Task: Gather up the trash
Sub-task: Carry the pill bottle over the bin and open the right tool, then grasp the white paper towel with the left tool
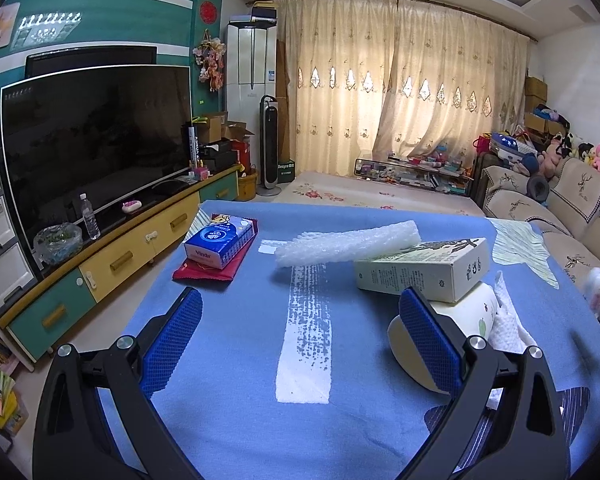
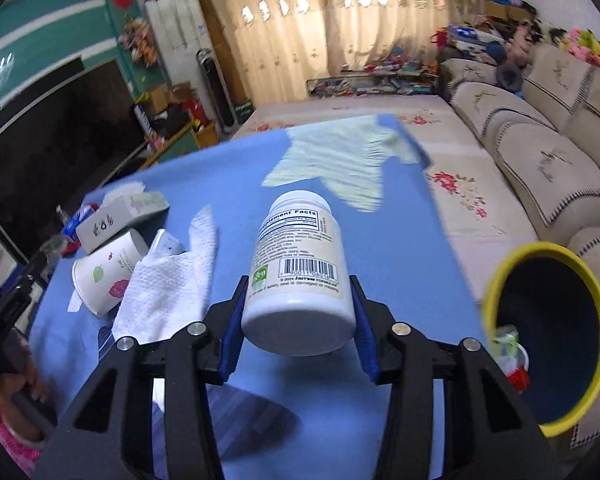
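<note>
My right gripper [image 2: 298,312] is shut on a white supplement bottle [image 2: 296,276] and holds it above the blue table [image 2: 340,400], left of a yellow-rimmed trash bin [image 2: 548,340] with wrappers inside. My left gripper [image 1: 300,320] is open and empty above the blue table [image 1: 228,400]. Its right finger is beside a tipped paper cup [image 1: 460,320]. A cream carton [image 1: 420,268] rests on the cup, with white foam netting [image 1: 348,242] behind and crumpled paper towel [image 1: 508,320] to the right. Cup [image 2: 104,276], carton [image 2: 120,216] and towel [image 2: 172,284] show in the right wrist view.
A blue tissue pack [image 1: 220,240] lies on a red packet [image 1: 212,268] at the table's far left. A TV [image 1: 96,140] on a long cabinet [image 1: 120,256] stands left. A sofa [image 2: 540,152] runs along the right. A floral rug [image 2: 460,184] lies beyond the table.
</note>
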A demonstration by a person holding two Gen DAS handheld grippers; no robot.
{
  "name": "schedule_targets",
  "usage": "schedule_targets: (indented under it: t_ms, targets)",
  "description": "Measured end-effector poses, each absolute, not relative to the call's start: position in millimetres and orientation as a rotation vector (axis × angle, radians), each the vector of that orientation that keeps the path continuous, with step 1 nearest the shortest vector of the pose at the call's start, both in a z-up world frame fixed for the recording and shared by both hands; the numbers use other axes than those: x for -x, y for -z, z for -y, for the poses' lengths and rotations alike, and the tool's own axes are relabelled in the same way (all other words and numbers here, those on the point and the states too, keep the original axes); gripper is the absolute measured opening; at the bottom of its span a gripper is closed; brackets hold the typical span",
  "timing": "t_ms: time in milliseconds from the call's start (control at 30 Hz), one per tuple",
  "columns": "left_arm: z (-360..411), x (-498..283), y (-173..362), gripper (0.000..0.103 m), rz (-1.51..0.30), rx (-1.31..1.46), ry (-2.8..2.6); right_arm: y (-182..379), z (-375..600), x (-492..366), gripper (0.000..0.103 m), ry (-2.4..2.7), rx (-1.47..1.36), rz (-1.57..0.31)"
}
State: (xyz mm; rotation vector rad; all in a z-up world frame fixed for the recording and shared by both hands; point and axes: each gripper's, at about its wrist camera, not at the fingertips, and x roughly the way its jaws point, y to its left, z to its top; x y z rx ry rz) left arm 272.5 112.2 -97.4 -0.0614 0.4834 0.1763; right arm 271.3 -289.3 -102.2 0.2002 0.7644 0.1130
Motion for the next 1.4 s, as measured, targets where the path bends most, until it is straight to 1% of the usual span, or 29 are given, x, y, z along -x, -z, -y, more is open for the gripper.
schedule_targets:
  t_ms: [133,267,433,567,633,667,767,900,967,1133,1267,1400]
  targets:
    - [-112.1,-271.5,95.9,0.097,-0.478,0.056,-0.180,103.1,346.4,-243.5,0.045,0.005,-0.254,-0.751]
    - [-108.8,-267.8,91.7,0.097,-0.456,0.042,-0.174,121.1,408.8,-224.8,0.045,0.170,-0.294,-0.782]
    - [-99.8,-260.1,85.1,0.097,-0.417,0.014,-0.151,146.0,448.9,-216.9,0.045,0.267,-0.322,-0.823]
    - [-93.7,-253.6,81.7,0.097,-0.393,-0.001,-0.117,162.5,462.8,-217.7,0.045,0.311,-0.333,-0.855]
    - [-89.0,-251.7,80.0,0.097,-0.386,-0.009,-0.101,165.7,465.0,-218.0,0.050,0.328,-0.343,-0.852]
    - [-86.6,-251.4,79.1,0.097,-0.386,-0.012,-0.094,165.4,466.3,-217.7,0.055,0.328,-0.348,-0.846]
    - [-76.1,-248.7,78.0,0.097,-0.387,-0.027,-0.053,166.9,470.3,-219.6,0.057,0.333,-0.342,-0.841]
    - [-46.1,-244.1,75.5,0.097,-0.401,-0.092,0.030,166.3,466.9,-222.0,0.064,0.314,-0.332,-0.847]
    - [-29.2,-239.2,73.3,0.097,-0.403,-0.126,0.072,164.9,462.3,-222.0,0.065,0.308,-0.320,-0.848]
    - [18.7,-237.0,73.9,0.097,-0.502,-0.156,0.241,166.0,460.5,-221.2,0.065,0.288,-0.325,-0.846]
    - [52.4,-245.3,89.0,0.097,-0.600,-0.176,0.313,169.5,464.0,-217.2,0.067,0.274,-0.338,-0.847]
    - [68.4,-260.1,102.7,0.097,-0.687,-0.172,0.326,171.6,468.6,-214.7,0.067,0.267,-0.356,-0.844]
